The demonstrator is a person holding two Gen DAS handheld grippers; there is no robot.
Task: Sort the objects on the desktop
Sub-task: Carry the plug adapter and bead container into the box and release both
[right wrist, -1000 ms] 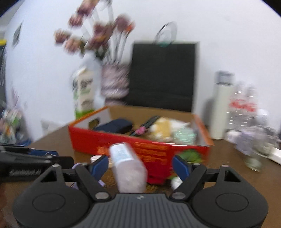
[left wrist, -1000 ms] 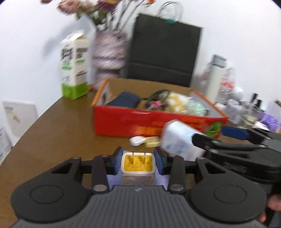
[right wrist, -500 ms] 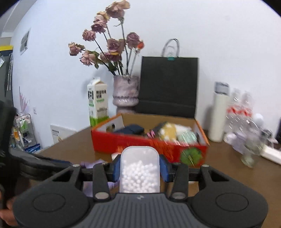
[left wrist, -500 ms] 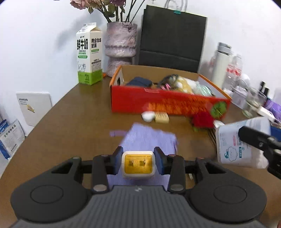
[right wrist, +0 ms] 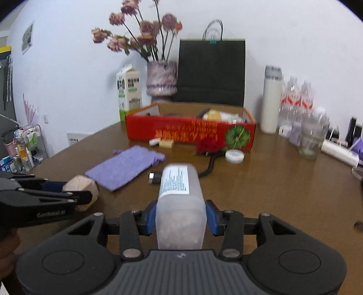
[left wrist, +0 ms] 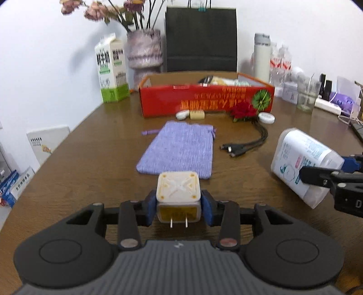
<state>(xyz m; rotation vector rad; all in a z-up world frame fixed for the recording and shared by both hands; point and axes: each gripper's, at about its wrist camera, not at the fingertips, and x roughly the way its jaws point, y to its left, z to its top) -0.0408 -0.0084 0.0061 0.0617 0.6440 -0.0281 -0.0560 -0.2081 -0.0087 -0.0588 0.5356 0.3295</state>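
Desktop objects are partly sorted: the red box point(left wrist: 204, 102) ahead holds several, the left tool point(left wrist: 178, 205) grips a charger plug point(left wrist: 178, 195), the right tool point(right wrist: 180, 216) a plastic bottle point(right wrist: 179, 204), while pouch point(left wrist: 179, 149) and cables point(left wrist: 247, 145) remain on the bench point(left wrist: 90, 163).

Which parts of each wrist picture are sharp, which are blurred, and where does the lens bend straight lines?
Left wrist view: the left gripper and its plug adapter are fairly crisp; the red box lettering and the flowers smear. Right wrist view: the right gripper is sharp, the plastic container soft, the purple pouch blurred. In both, the table edge curves and the corners go dark.
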